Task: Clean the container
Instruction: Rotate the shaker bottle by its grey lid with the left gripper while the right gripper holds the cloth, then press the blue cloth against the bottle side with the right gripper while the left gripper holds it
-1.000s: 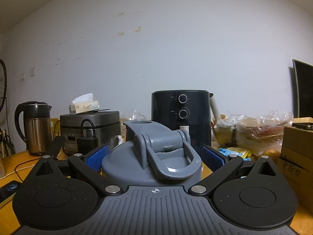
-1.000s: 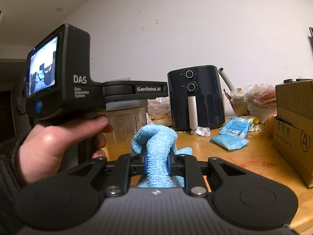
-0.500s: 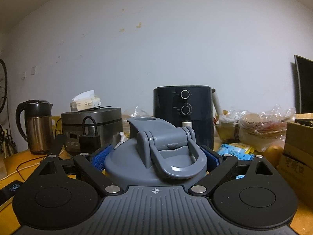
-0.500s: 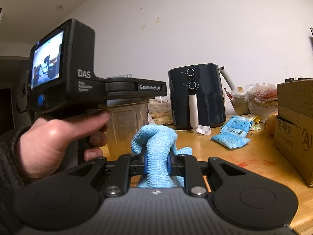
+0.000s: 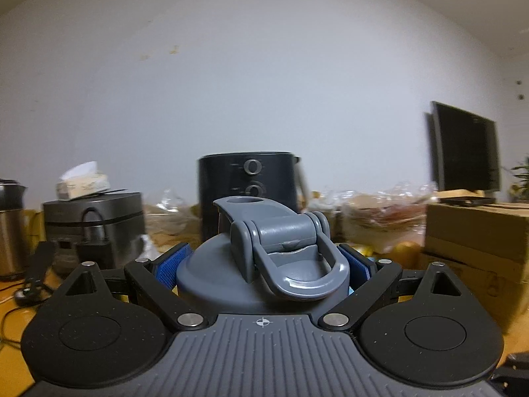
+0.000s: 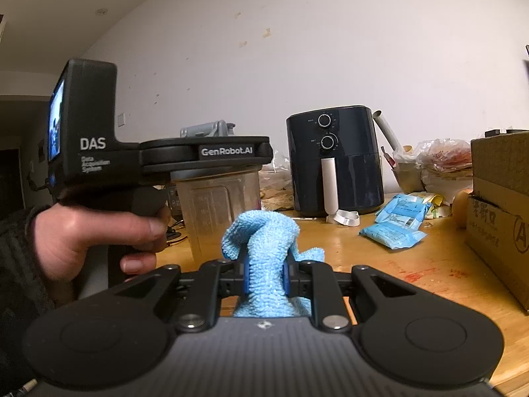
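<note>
Clear container (image 6: pixel 218 205) with a grey lid (image 5: pixel 281 231), just left of the air fryer (image 6: pixel 334 162) and nearer than it. Clamped at the lid by the left tool (image 5: pixel 264 266), blue pads (image 5: pixel 172 266) pressed on both sides. Cannot tell if the bottom sits on the desk (image 6: pixel 413 264) or hangs just above it.

Blue cloth (image 6: pixel 261 231) pinched tight in the right tool (image 6: pixel 264 274), in front of the air fryer, close beside the container but not touching it. Bunched up above the pads, so plenty of soft cloth to rub with.

Looks like the step now: bring cloth and container together and start wiping.

To do it well:
- Hold the lid firmly with the left hand (image 6: pixel 86 238) so the container cannot spin or slip.
- Push the fluffy top of the cloth onto the clear wall, not the hard tool tips.
- Rub gently in long strokes, up and down.
- Turn the container a little after each rub to reach every side.
- Stay away from the air fryer and from the blue packets (image 6: pixel 393 231) to its right, so nothing gets knocked.
</note>
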Demonstrator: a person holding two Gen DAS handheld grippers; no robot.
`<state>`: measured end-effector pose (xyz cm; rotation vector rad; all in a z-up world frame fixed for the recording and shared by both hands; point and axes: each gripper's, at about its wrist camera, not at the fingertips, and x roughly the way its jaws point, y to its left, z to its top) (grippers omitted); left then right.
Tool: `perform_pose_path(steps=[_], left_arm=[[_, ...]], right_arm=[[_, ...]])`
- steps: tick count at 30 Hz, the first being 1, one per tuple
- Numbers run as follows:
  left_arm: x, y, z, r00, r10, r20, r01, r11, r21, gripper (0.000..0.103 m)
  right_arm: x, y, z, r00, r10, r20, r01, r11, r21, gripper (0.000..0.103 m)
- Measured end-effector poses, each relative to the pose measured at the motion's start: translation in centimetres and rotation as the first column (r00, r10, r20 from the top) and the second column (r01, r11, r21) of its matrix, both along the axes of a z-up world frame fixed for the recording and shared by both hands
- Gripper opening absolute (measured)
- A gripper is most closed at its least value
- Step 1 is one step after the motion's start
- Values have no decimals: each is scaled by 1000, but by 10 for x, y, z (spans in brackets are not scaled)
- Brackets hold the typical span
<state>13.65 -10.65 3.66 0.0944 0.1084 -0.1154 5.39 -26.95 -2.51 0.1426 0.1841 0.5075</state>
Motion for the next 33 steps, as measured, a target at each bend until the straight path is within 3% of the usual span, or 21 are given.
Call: perform_pose_path(steps=[12,21,33], left_arm=[[14,25,0,973,-226,-37,226,974,-12,95],[23,43,-3,915,-400,-49,399,917,-26,95],[31,60,-7,857,-514,-25,513,857,-36,95]], right_arm=[[-2,2,1,1000,2,2,-2,1000,4,15],[-2,1,3,1000,-3,8,3,1000,9,15],[-2,4,4,1000,6,10,-6,1000,3,15]])
